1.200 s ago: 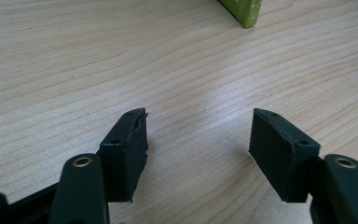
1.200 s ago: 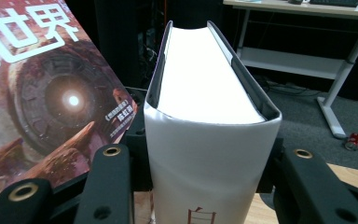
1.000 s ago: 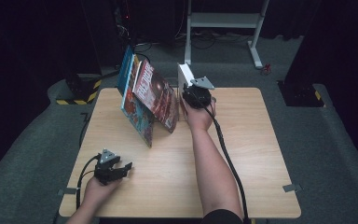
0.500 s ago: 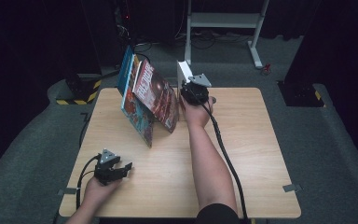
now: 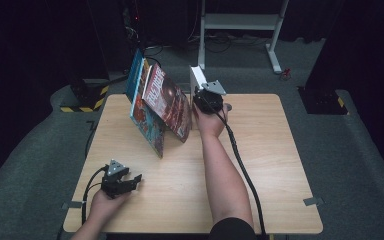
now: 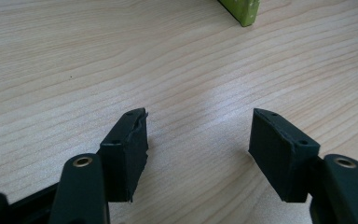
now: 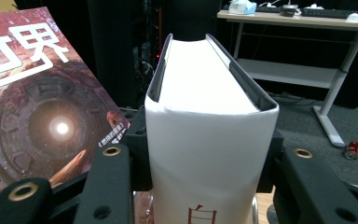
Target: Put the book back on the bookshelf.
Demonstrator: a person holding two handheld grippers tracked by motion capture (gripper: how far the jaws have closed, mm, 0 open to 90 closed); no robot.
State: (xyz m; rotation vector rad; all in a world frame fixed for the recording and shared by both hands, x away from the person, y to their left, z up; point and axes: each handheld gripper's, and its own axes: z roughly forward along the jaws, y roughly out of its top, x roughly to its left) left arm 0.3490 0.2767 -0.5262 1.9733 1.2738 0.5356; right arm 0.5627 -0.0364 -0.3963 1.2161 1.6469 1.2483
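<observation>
The left gripper [image 5: 136,178] is held low over the near left part of the wooden worktop [image 5: 275,165], the hand [image 5: 105,202] resting at the near edge. Its jaws are seen parted, with bare wood between them and nothing gripped. A green corner of a book [image 6: 242,10] is visible farther off in the left gripper view.

Farther back, the right forearm [image 5: 222,172] is stretched across the middle of the worktop. The right gripper [image 5: 196,86] is positioned at the far edge, and its jaws are closed against the two covers of a white book [image 7: 205,140]. The white book is held upright, spine toward the gripper's camera, page edges on top. In the high view the white book [image 5: 197,79] is seen just right of a row of leaning books [image 5: 157,107].

The nearest leaning book, with a reddish cover [image 7: 37,107], is tilted toward the white book; contact between them cannot be determined. Beyond the worktop, a white desk frame [image 5: 240,22] is seen on the grey floor [image 5: 330,70].
</observation>
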